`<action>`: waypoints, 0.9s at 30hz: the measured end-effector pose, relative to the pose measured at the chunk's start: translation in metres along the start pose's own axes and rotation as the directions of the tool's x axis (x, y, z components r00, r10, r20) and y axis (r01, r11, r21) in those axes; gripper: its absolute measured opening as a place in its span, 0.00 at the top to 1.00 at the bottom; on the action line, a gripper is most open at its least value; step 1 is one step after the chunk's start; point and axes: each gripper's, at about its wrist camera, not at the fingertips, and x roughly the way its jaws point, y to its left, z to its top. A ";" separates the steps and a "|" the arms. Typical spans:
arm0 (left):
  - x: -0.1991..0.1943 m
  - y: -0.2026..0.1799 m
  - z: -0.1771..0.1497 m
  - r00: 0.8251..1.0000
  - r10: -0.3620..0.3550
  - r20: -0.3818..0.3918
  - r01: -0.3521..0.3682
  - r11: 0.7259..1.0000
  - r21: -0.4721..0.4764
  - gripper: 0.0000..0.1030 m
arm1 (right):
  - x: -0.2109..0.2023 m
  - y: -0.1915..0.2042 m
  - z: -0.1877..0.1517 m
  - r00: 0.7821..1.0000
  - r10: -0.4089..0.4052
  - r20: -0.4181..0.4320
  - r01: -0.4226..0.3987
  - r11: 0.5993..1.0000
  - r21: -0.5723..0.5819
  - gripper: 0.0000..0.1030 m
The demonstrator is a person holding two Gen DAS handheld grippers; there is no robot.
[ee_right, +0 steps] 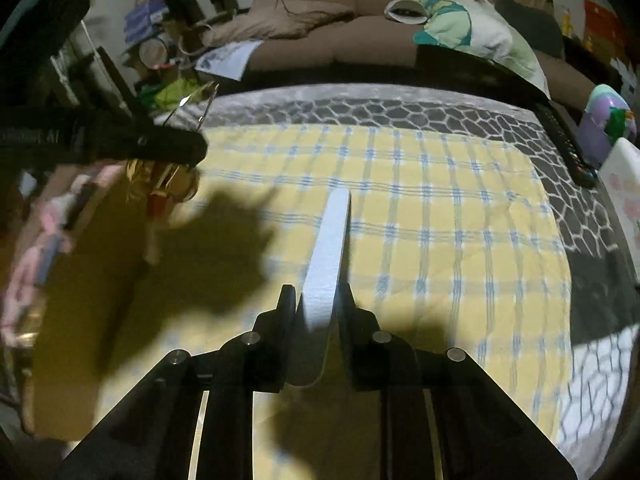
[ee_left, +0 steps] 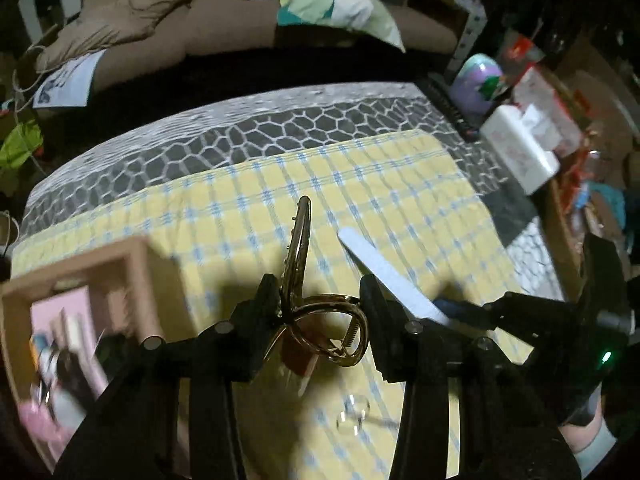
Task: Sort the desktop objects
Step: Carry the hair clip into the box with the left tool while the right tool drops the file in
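Observation:
A gold metal hair claw clip [ee_left: 320, 312] hangs above the yellow checked cloth [ee_left: 248, 208], with my left gripper [ee_left: 320, 300] shut on it; one long prong sticks up and away. A pale grey nail file [ee_right: 330, 256] points straight ahead, pinched between the two black fingers of my right gripper [ee_right: 318, 300]. In the left wrist view the same file [ee_left: 384, 272] slants up to the left, held by the right gripper [ee_left: 452, 312] just right of my left fingers. In the right wrist view the left gripper [ee_right: 176, 152] with the clip [ee_right: 168, 184] hovers at the far left.
A pink open box [ee_left: 80, 320] with small items stands at the left of the cloth. A clear small object [ee_left: 354, 416] lies on the cloth below the clip. A white box [ee_left: 520, 152], a remote [ee_right: 564, 144] and a purple toy [ee_right: 608, 116] crowd the right edge. A brown sofa [ee_right: 340, 40] lies beyond.

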 end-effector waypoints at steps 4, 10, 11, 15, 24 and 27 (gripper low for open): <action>-0.051 0.009 -0.027 0.999 -0.034 0.041 0.036 0.998 -0.047 0.62 | -0.047 0.030 0.000 0.998 0.051 0.034 -0.051 0.999 -0.007 0.94; -0.127 0.022 -0.068 0.993 -0.071 0.094 0.078 0.993 -0.083 0.62 | -0.091 0.071 -0.007 1.000 0.003 0.021 -0.002 0.998 -0.064 0.94; -0.139 0.024 -0.075 0.992 -0.073 0.102 0.081 0.993 -0.082 0.62 | -0.095 0.075 -0.011 1.000 -0.019 0.018 0.020 0.997 -0.079 0.94; -0.173 0.043 -0.106 0.990 -0.064 0.125 0.076 0.992 -0.098 0.62 | -0.076 0.088 -0.027 0.995 -0.095 -0.019 0.089 0.976 -0.200 0.82; -0.174 0.113 -0.147 0.990 -0.083 0.112 0.105 0.974 -0.203 0.62 | 0.022 0.079 -0.028 0.991 -0.073 -0.113 0.011 0.884 -0.467 0.63; -0.164 0.130 -0.158 0.990 -0.103 0.101 0.124 0.965 -0.233 0.62 | 0.043 0.070 -0.027 0.985 -0.066 -0.160 -0.038 0.821 -0.570 0.53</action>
